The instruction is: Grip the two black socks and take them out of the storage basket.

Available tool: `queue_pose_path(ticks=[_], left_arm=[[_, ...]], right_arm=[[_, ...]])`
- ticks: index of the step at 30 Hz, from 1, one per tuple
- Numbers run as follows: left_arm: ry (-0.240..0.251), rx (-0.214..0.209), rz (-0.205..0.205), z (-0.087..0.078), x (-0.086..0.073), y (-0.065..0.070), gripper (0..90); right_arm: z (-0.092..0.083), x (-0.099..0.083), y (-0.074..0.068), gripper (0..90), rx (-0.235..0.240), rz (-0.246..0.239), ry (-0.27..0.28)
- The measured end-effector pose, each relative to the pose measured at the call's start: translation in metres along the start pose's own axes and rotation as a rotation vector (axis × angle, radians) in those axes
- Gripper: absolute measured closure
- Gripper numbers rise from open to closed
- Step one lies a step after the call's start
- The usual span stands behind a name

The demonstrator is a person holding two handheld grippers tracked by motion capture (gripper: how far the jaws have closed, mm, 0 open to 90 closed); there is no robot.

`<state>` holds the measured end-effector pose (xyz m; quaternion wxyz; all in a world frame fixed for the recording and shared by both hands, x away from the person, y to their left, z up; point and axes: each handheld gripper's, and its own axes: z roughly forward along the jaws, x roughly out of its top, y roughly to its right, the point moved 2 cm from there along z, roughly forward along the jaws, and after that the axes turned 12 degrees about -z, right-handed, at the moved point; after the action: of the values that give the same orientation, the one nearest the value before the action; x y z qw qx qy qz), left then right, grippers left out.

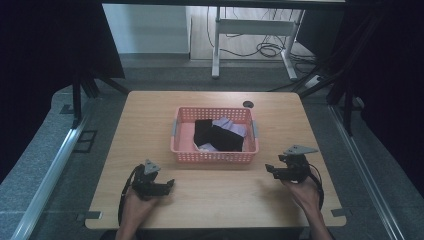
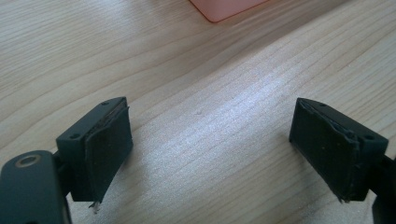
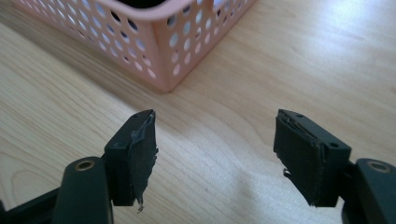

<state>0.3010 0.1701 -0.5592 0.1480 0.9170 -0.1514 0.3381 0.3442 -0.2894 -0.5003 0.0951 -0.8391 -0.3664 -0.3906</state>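
On the light wooden desk (image 1: 215,200) stood a pink perforated plastic basket (image 1: 214,156), roughly in the middle, holding a loose heap of clothes: a black garment (image 1: 216,136) draped over pale lilac fabric (image 1: 231,125). Both hand-held grippers were on the near side of the basket, well apart from it and from each other. The left hand-held gripper (image 1: 169,185) sat low over bare wood, jaws spread wide with nothing between them, a corner of the basket showing at the top of its own view. The right hand-held gripper (image 1: 269,169) hovered near the basket's front right corner (image 3: 163,70), its jaws also apart and empty, the pads (image 3: 142,158) frayed at their edges.

The step in hand looked like a reach into the basket for a garment, with the right side better placed to go first. To do it well, the gripper would probably need to rise clear of the rim, then come down over the cloth from above rather than from the side, so a jaw would not catch in the wall's holes. Taking a raised fold of the black garment seemed wiser than a flat patch. The free gripper could steady the basket, which seemed light enough to slide or tip.
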Motion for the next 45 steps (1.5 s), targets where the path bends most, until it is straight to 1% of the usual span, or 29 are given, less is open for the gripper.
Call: queue_pose_path(ticks=[2, 4, 6, 7, 8, 9, 12, 19, 22, 25, 29, 30, 32, 35, 39, 41, 44, 45], left_arm=[[0.000, 0.000, -0.001, 0.000, 0.000, 0.000, 12.9], [0.000, 0.000, -0.002, 0.000, 0.000, 0.000, 12.9], [0.000, 0.000, -0.002, 0.000, 0.000, 0.000, 12.9], [0.000, 0.000, -0.002, 0.000, 0.000, 0.000, 12.9], [0.000, 0.000, -0.002, 0.000, 0.000, 0.000, 12.9], [0.000, 0.000, -0.002, 0.000, 0.000, 0.000, 12.9], [0.000, -0.001, -0.002, 0.000, 0.000, 0.000, 12.9], [-0.001, -0.001, -0.001, 0.000, 0.000, 0.000, 12.9], [0.002, -0.001, -0.002, 0.000, 0.000, 0.000, 12.9], [0.002, -0.001, -0.001, 0.000, 0.000, 0.000, 12.9], [0.002, -0.001, 0.000, 0.000, 0.000, 0.000, 13.0], [0.002, -0.001, 0.002, 0.000, 0.000, 0.000, 12.9], [0.002, -0.002, 0.004, 0.000, 0.000, 0.000, 12.9], [0.002, -0.002, 0.004, 0.000, 0.000, 0.000, 12.9], [0.002, -0.001, 0.004, 0.000, 0.000, 0.000, 12.9], [0.002, -0.001, 0.005, 0.000, 0.000, 0.000, 12.9], [0.002, -0.001, 0.005, 0.000, 0.000, 0.000, 12.9], [0.002, -0.001, 0.004, 0.000, 0.000, 0.000, 12.9]], right_arm=[[-0.001, 0.002, 0.000, 34.1, 0.004, -0.001, 0.002], [-0.005, 0.009, 0.002, 37.1, 0.009, -0.012, 0.003], [-0.005, 0.010, 0.002, 37.9, 0.013, -0.013, 0.003], [-0.007, 0.013, 0.003, 40.9, 0.026, -0.013, 0.000], [-0.007, 0.013, 0.003, 40.9, 0.026, -0.013, 0.000], [-0.007, 0.014, 0.003, 41.4, 0.038, -0.009, 0.001], [-0.007, 0.019, 0.004, 42.7, 0.053, -0.008, -0.001], [-0.012, 0.033, 0.005, 45.7, 0.057, -0.031, 0.006], [-0.014, 0.041, 0.005, 48.0, 0.074, -0.039, 0.012], [-0.015, 0.044, 0.005, 49.1, 0.078, -0.047, 0.010], [-0.016, 0.053, 0.004, 51.0, 0.088, -0.066, 0.014], [-0.016, 0.058, 0.004, 52.0, 0.091, -0.073, 0.016], [-0.016, 0.061, 0.004, 52.4, 0.095, -0.078, 0.016], [-0.013, 0.069, 0.003, 53.8, 0.115, -0.089, 0.019], [-0.010, 0.074, 0.002, 53.9, 0.129, -0.096, 0.018], [-0.004, 0.081, 0.001, 54.3, 0.150, -0.104, 0.019], [-0.001, 0.086, 0.000, 54.3, 0.156, -0.105, 0.020], [0.003, 0.090, 0.000, 54.5, 0.168, -0.106, 0.022]])
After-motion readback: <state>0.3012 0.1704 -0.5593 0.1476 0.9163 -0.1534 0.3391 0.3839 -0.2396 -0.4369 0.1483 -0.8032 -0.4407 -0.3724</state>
